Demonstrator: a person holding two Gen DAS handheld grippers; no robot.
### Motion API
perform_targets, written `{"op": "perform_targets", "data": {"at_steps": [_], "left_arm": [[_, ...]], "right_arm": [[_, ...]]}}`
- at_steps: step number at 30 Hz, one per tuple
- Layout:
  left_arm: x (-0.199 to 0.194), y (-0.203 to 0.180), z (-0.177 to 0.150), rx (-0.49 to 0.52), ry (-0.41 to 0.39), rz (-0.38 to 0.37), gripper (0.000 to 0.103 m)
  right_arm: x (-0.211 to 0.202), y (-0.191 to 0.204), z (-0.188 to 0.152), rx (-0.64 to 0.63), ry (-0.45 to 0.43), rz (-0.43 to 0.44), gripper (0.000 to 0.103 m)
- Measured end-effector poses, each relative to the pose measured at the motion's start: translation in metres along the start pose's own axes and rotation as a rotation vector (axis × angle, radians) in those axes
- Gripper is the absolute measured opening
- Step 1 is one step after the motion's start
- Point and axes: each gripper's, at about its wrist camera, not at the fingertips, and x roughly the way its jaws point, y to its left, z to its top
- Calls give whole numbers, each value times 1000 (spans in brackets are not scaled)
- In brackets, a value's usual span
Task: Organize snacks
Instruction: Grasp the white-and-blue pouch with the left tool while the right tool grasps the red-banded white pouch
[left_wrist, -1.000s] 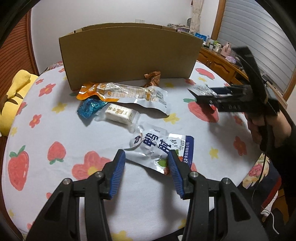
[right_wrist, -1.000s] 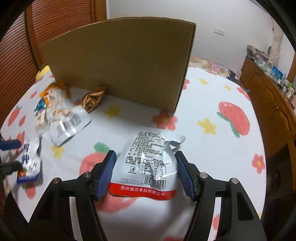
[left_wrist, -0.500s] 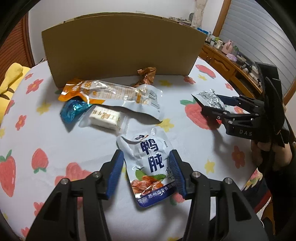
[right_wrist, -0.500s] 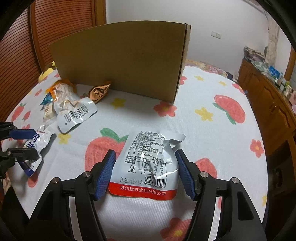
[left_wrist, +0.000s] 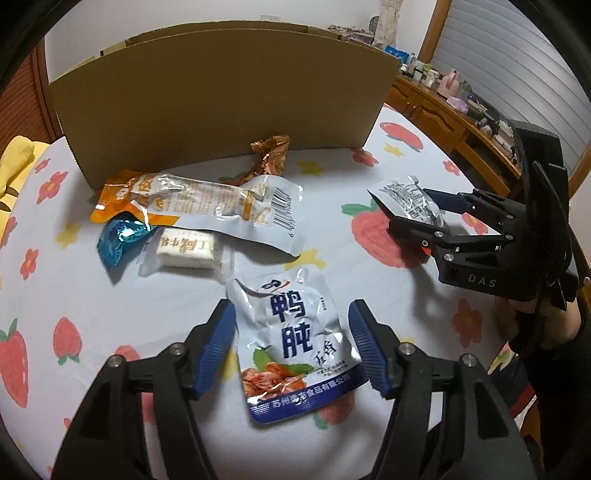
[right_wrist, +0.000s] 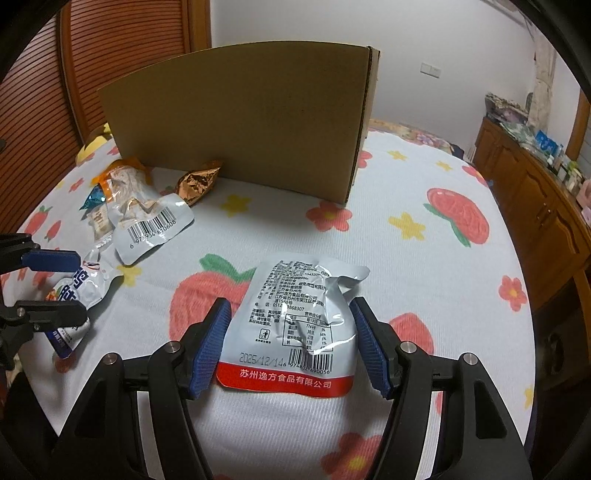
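Observation:
My left gripper (left_wrist: 291, 347) is open, its jaws on either side of a silver and blue duck-snack pouch (left_wrist: 295, 343) lying flat on the tablecloth. My right gripper (right_wrist: 290, 343) is open around a silver pouch with a red bottom band (right_wrist: 295, 325), back side up. In the left wrist view the right gripper (left_wrist: 413, 212) and its pouch (left_wrist: 410, 199) show at the right. In the right wrist view the left gripper (right_wrist: 55, 284) and blue pouch (right_wrist: 79, 291) show at the left edge.
A tall cardboard box (left_wrist: 218, 107) stands at the back. In front of it lie a long orange and clear packet (left_wrist: 199, 203), a blue foil candy (left_wrist: 118, 240), a white wrapped bar (left_wrist: 186, 249) and a copper foil candy (left_wrist: 269, 158). A wooden cabinet (right_wrist: 532, 173) stands at the right.
My left gripper has moved forward so the blue pouch now lies between its jaws. My right gripper has drawn back a little from the box, still around its pouch.

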Motion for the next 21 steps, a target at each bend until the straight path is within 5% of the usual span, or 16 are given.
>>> {"op": "perform_targets", "data": {"at_steps": [9, 21], "left_arm": [[11, -15, -1, 55, 15, 70, 67], [-3, -5, -9, 60, -57, 66, 44]], "right_arm": [[0, 0, 0, 0, 0, -1, 67], [-1, 0, 0, 1, 0, 0, 67]]}}
